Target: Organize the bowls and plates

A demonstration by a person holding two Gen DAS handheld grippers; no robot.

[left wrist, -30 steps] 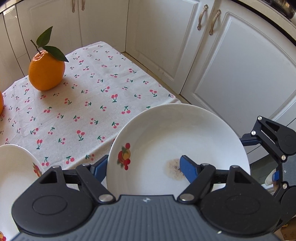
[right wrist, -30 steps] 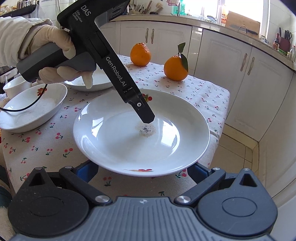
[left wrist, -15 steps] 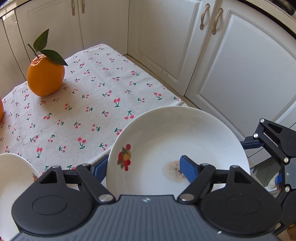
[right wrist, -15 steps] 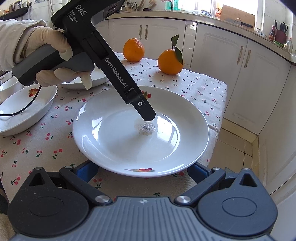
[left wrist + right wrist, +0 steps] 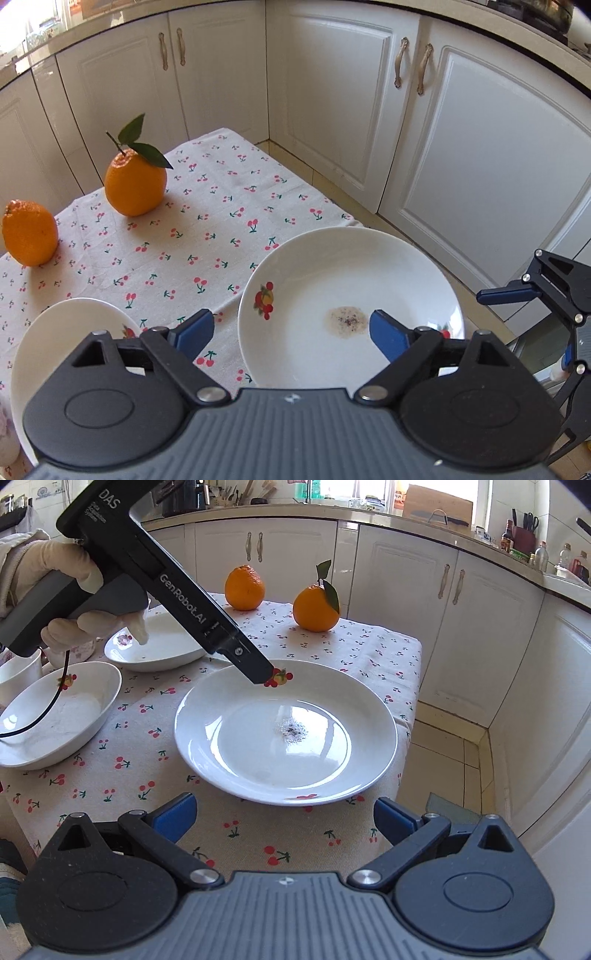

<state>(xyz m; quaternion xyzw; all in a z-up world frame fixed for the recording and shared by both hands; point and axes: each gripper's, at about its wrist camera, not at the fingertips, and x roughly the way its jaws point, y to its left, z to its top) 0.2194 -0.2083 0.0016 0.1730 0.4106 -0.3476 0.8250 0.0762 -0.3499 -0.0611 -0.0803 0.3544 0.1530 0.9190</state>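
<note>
A white plate (image 5: 351,280) with fruit prints and a speck of residue (image 5: 291,731) at its middle lies on the cherry-print cloth near the table's corner. My left gripper (image 5: 290,336) hovers above its rim with the jaws opening. One blue fingertip (image 5: 192,334) is outside the rim and the other is over the plate's inside, and neither pad presses on it. In the right wrist view a gloved hand (image 5: 66,572) holds that gripper, its tip over the far rim. My right gripper (image 5: 284,818) stands open just short of the plate's (image 5: 288,738) near rim, with nothing between its fingers.
A white bowl (image 5: 59,720) and a shallow dish (image 5: 159,646) sit left of the plate, with a cup (image 5: 18,672) behind them. Two oranges (image 5: 244,587) (image 5: 316,607) stand at the table's back. White cabinets (image 5: 480,627) and tiled floor (image 5: 454,753) lie past the table's right edge.
The left gripper's jaws spread and its tip rose from the plate's middle to above the far rim. The right gripper drew back, so the plate's near rim no longer overlaps its fingers.
</note>
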